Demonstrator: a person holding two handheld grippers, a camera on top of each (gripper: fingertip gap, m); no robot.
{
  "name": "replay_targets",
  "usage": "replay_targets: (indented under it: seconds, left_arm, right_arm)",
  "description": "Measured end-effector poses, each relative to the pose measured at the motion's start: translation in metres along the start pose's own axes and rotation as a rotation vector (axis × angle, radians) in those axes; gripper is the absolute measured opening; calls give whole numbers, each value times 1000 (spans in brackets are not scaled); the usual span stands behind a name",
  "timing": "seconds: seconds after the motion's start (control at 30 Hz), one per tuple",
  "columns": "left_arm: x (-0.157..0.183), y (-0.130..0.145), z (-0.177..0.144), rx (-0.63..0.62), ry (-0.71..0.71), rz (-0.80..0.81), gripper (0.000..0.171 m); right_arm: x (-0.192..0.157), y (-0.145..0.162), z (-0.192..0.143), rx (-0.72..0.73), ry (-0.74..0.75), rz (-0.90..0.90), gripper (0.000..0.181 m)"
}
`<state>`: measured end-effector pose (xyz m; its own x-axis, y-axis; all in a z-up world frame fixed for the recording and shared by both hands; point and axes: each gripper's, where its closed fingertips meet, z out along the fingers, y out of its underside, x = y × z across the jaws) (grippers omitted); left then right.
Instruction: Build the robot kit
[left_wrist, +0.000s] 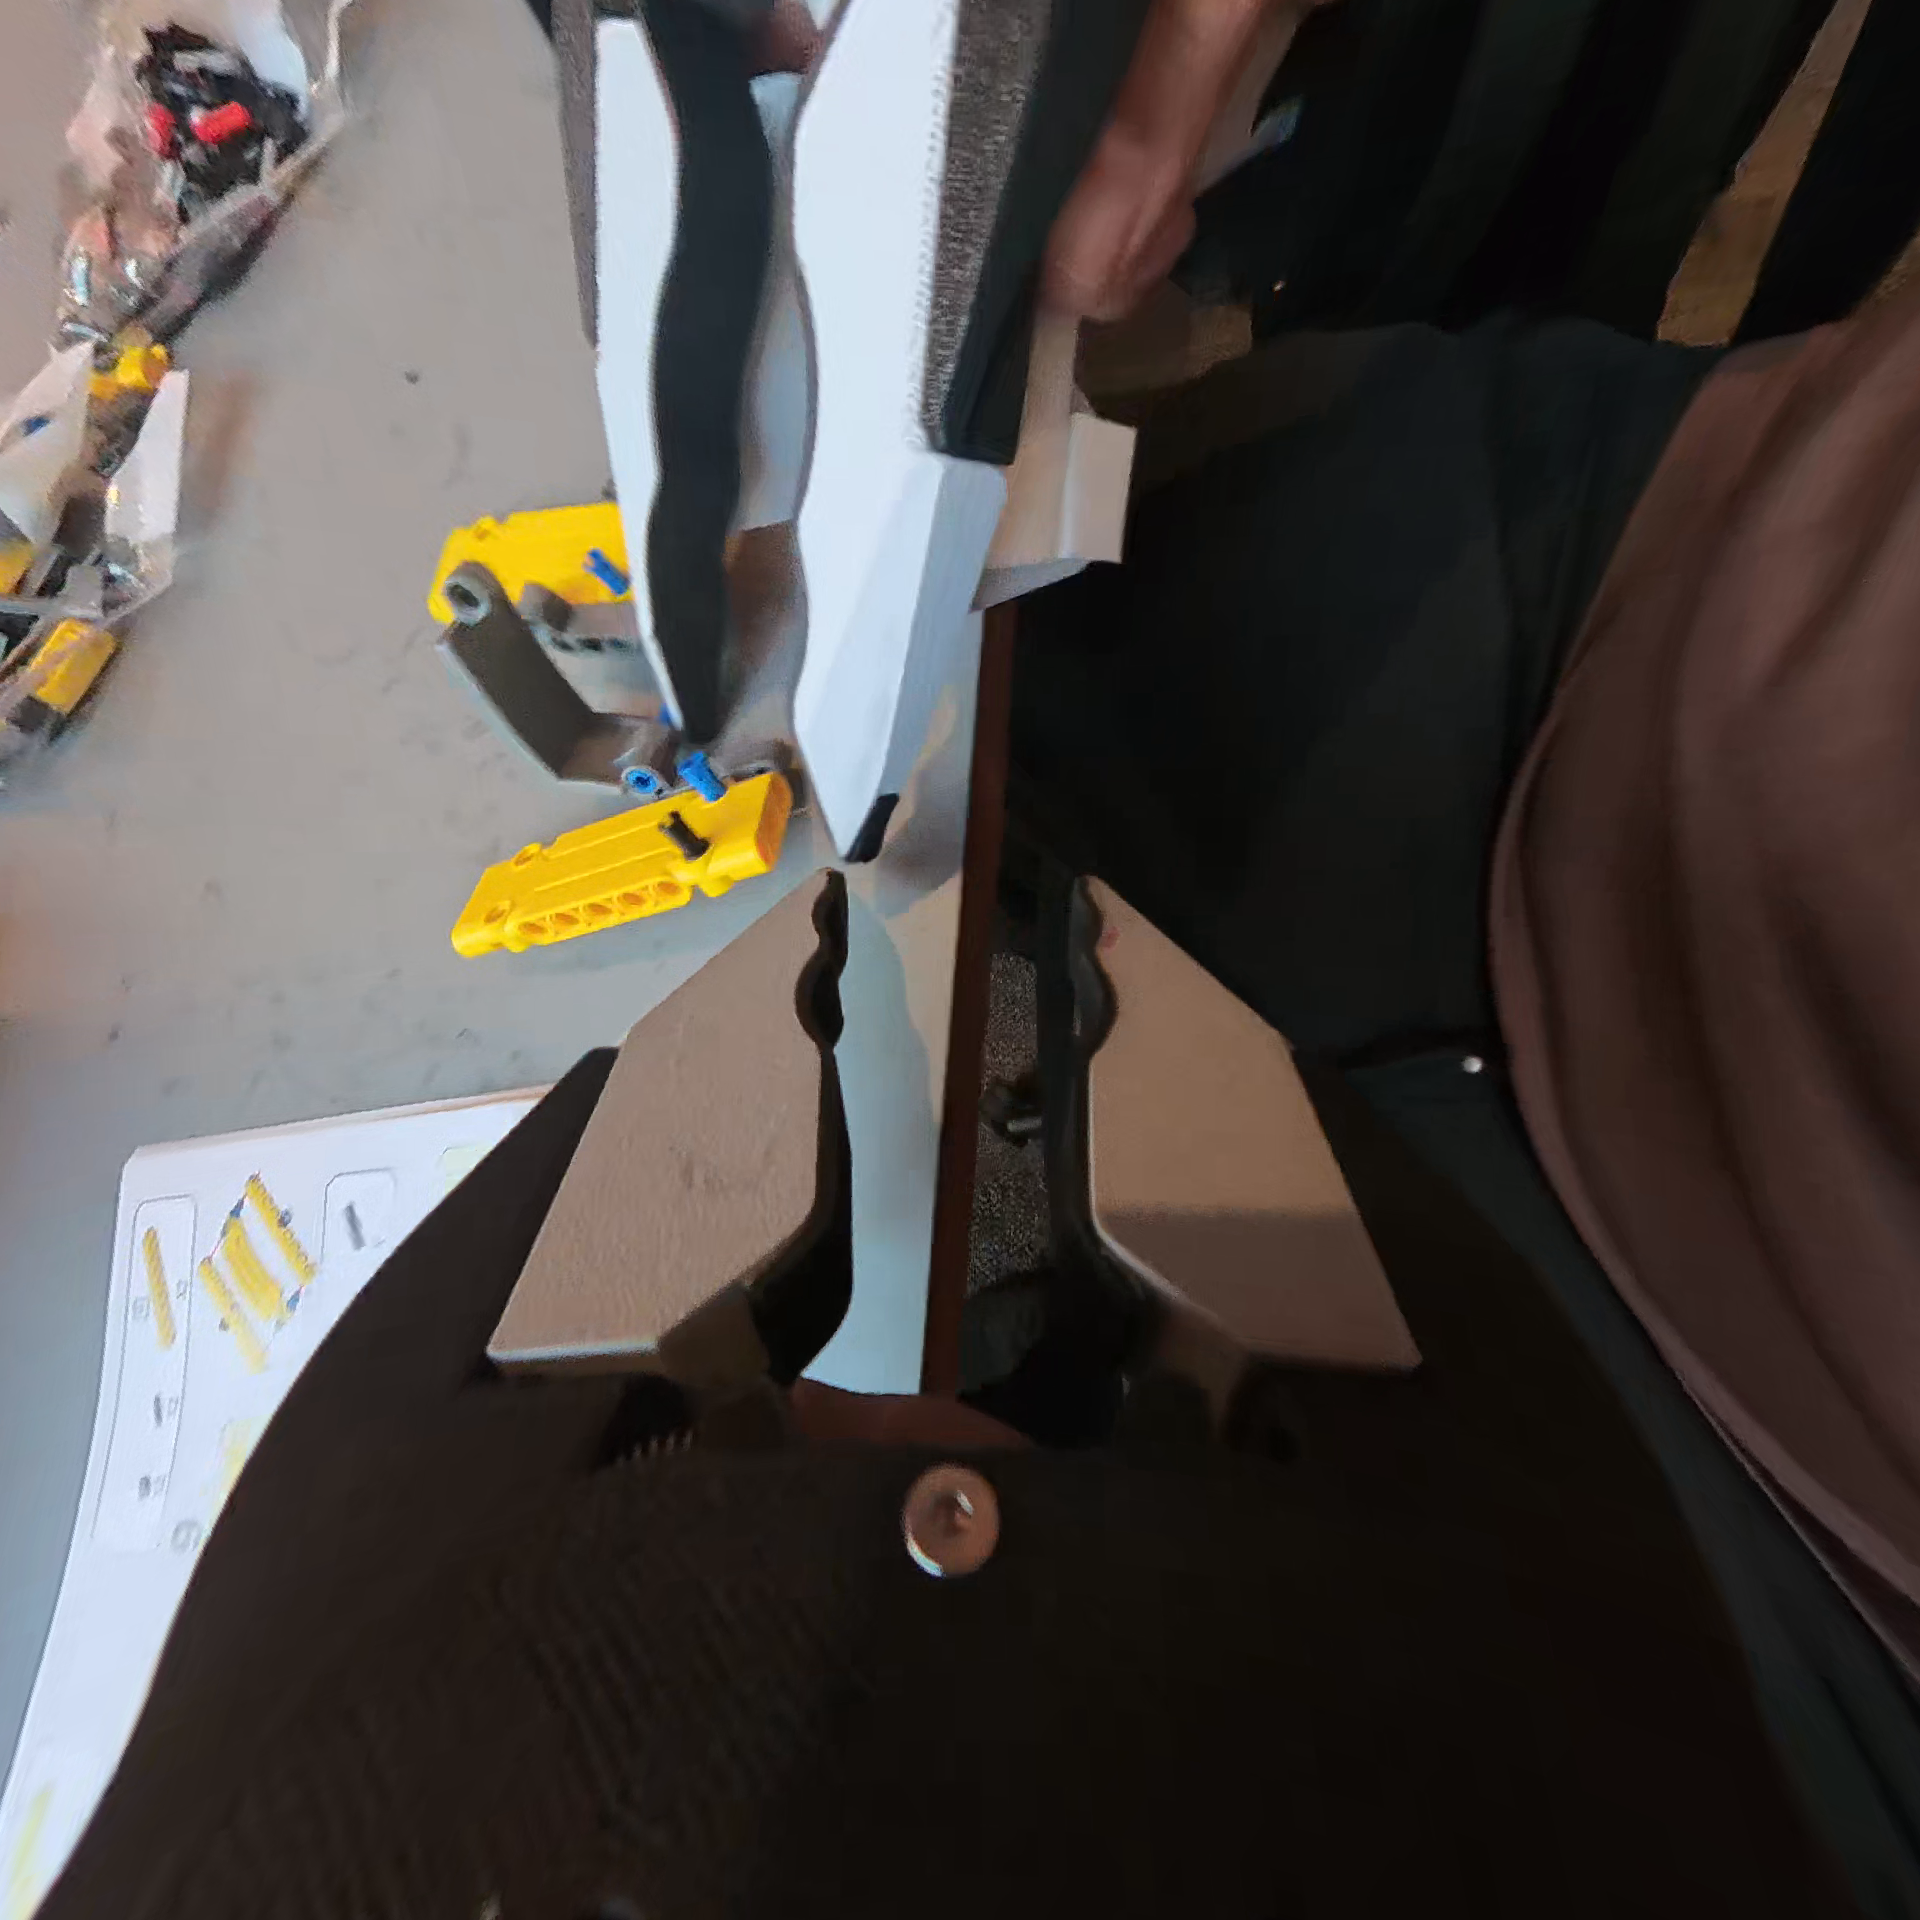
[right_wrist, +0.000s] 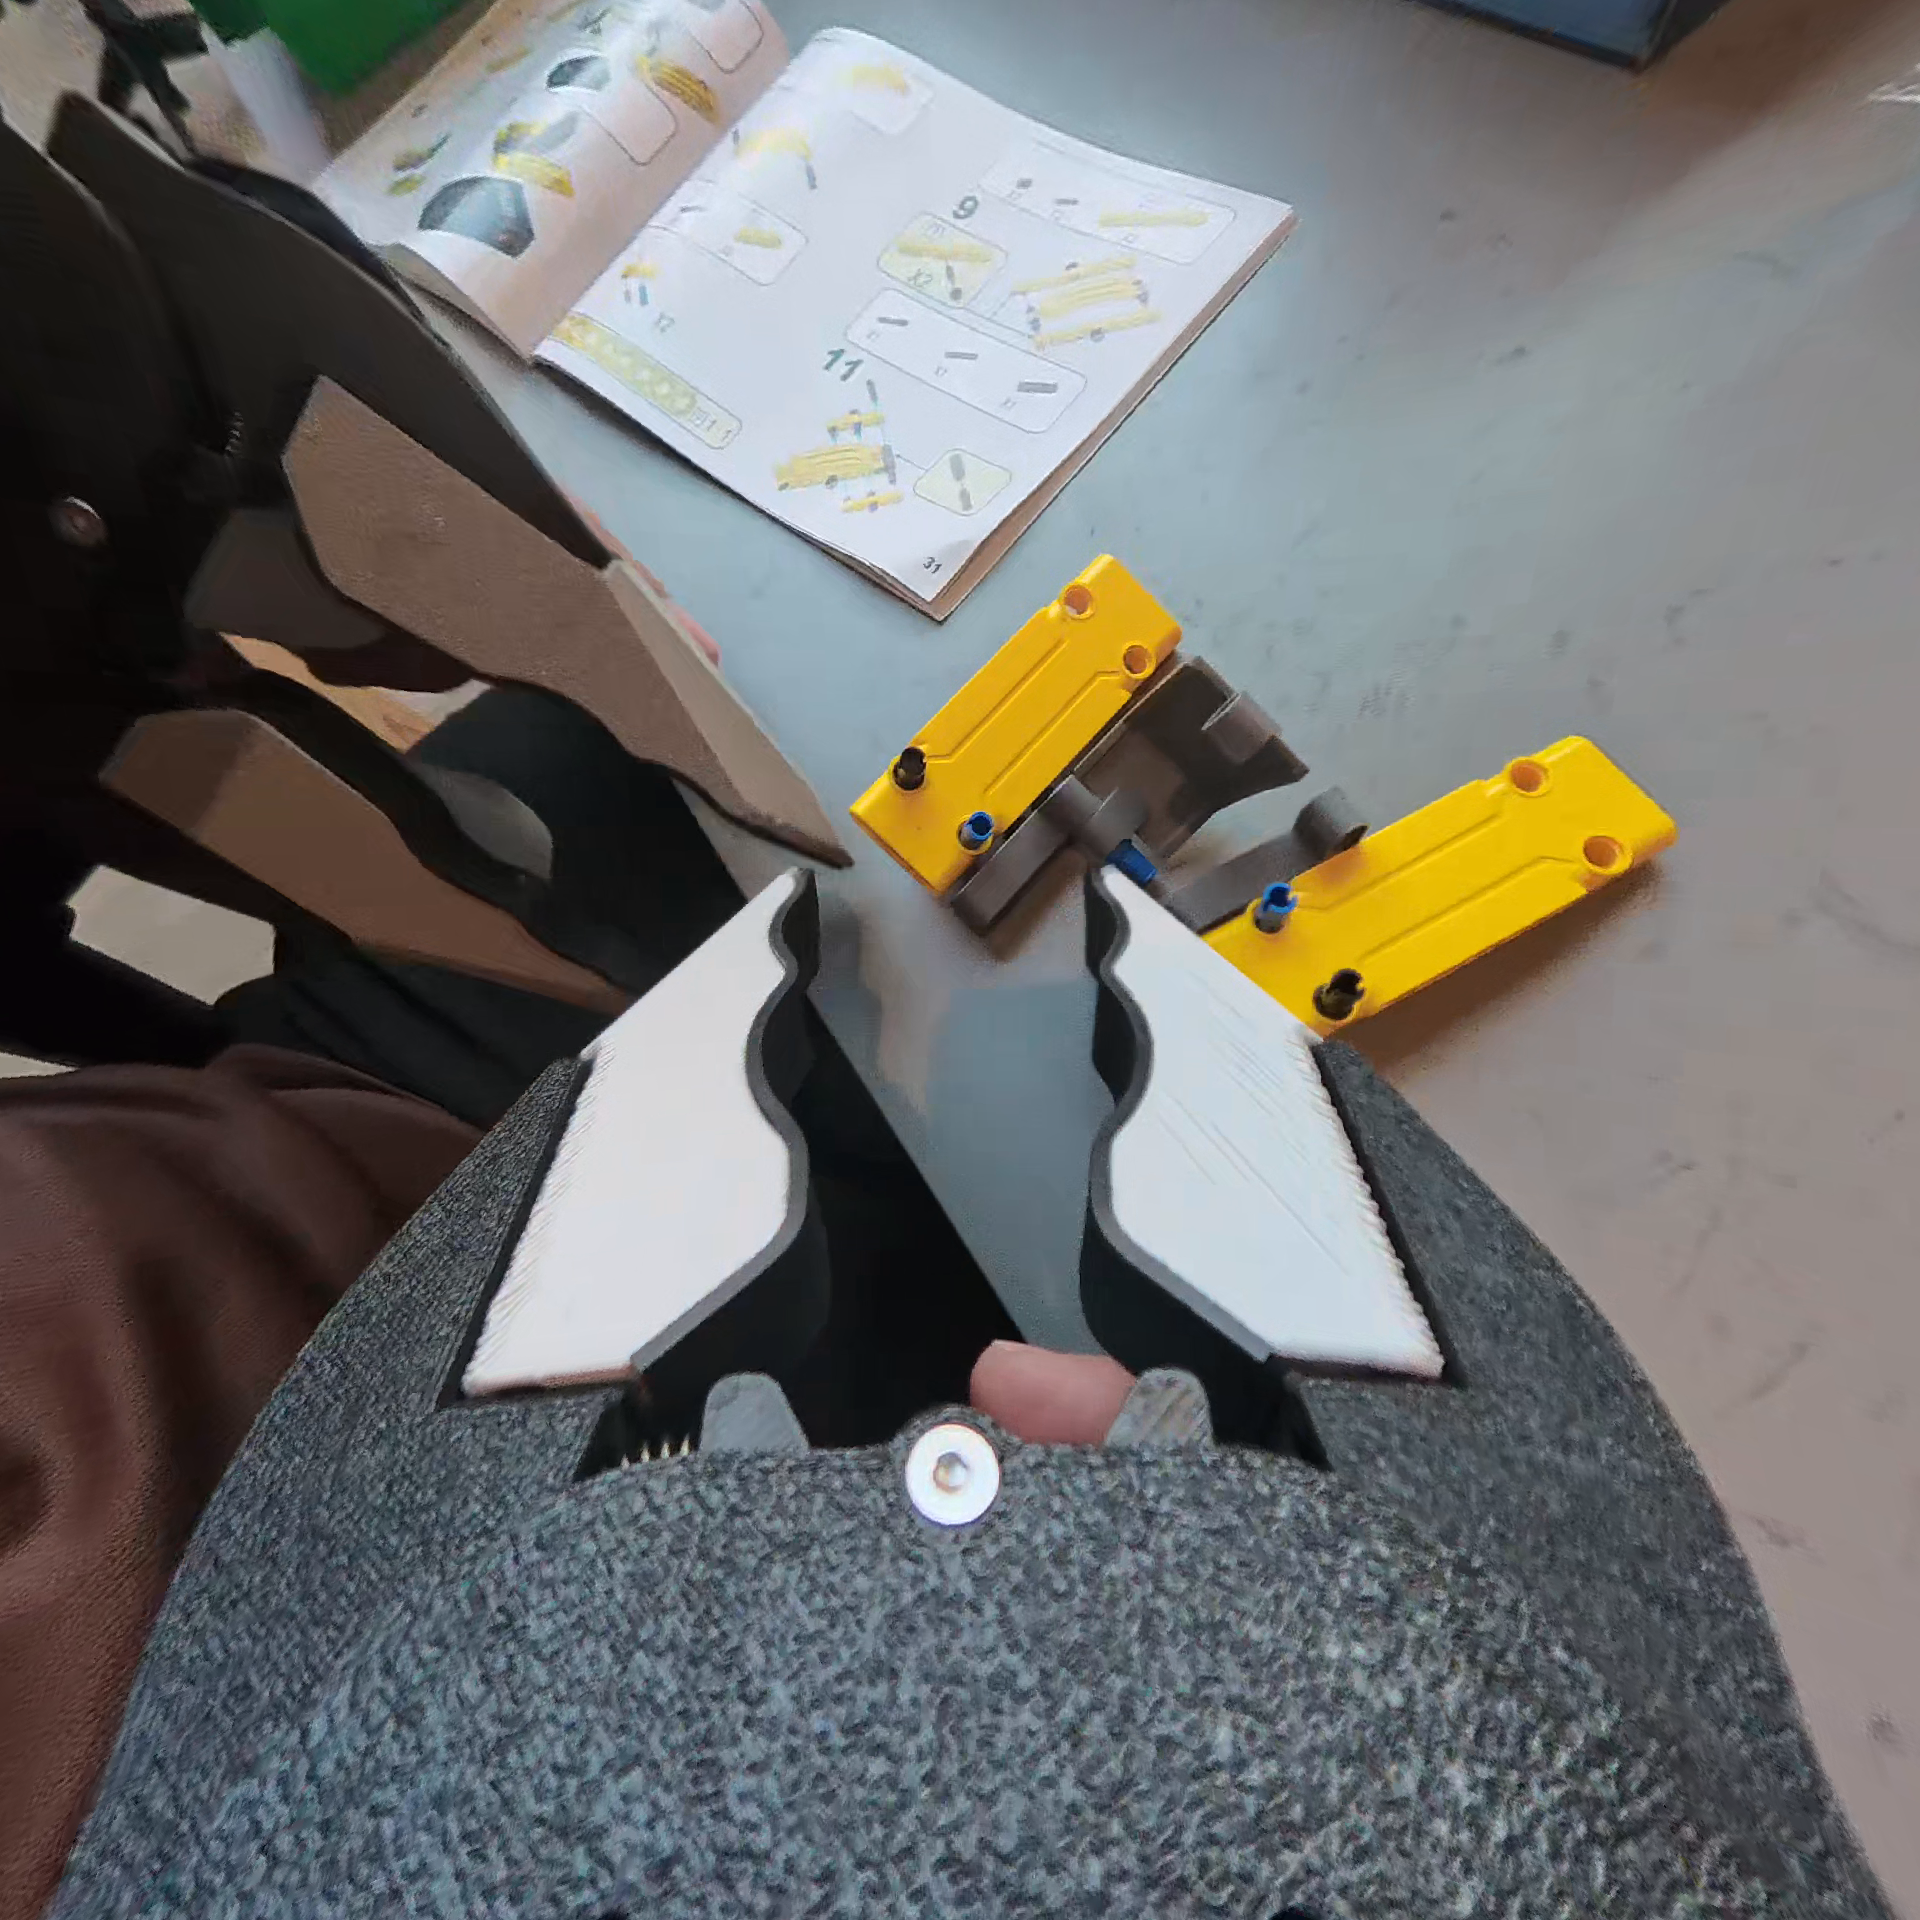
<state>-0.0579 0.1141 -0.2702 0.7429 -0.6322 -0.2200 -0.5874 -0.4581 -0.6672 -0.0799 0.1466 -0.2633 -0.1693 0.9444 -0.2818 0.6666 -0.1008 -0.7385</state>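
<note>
Right gripper (right_wrist: 951, 883) jaws wide, empty, just short of the yellow-and-grey brick assembly (right_wrist: 1174, 821) on the table (right_wrist: 1558, 364). Left gripper (left_wrist: 956, 883) jaws parted, empty. Assembly looks light, rigid; the flat yellow panels suit gripping.

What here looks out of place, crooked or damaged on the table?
Nothing looks damaged or spilled. The yellow and grey brick assembly lies slanted near the table edge, between the open right gripper fingertips. The instruction booklet lies open and askew. Both seem ordinary for building.
</note>
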Motion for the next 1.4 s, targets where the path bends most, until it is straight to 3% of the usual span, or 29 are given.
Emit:
replay_targets:
  seconds: [0.13,0.2,0.27,0.37,0.47,0.57,0.83,1.07,1.17,1.4]
  left_arm:
    - [-44,11,-27,0,-124,-42,46]
    - [-83,22,-37,-58,-285,-3,47]
    - [-97,27,-30,-150,-339,75,52]
    - [-97,19,-13,-239,-386,335,52]
    - [-91,9,-2,-229,-386,532,39]
    - [-82,5,11,-195,-354,629,16]
    - [-84,0,6,-163,-520,608,4]
    - [-87,-5,-23,-179,-910,720,4]
    - [-84,-13,-28,-143,-1007,742,5]
    - [-85,-29,-35,-74,-1115,685,5]
  right_arm:
    - [-3,2,0,-7,4,-21,51]
    - [-5,4,-1,-3,-2,-33,48]
    - [-5,5,-2,1,-6,-34,48]
    - [-3,7,-5,-1,-2,-44,47]
    - [-4,10,-8,1,-28,-45,47]
    - [-2,7,-9,26,-37,-42,47]
    - [11,0,-12,90,28,-4,53]
    - [-4,-20,-11,194,50,-56,63]
    - [-1,-34,-14,247,128,-111,66]
    - [2,-48,-22,286,298,-327,38]
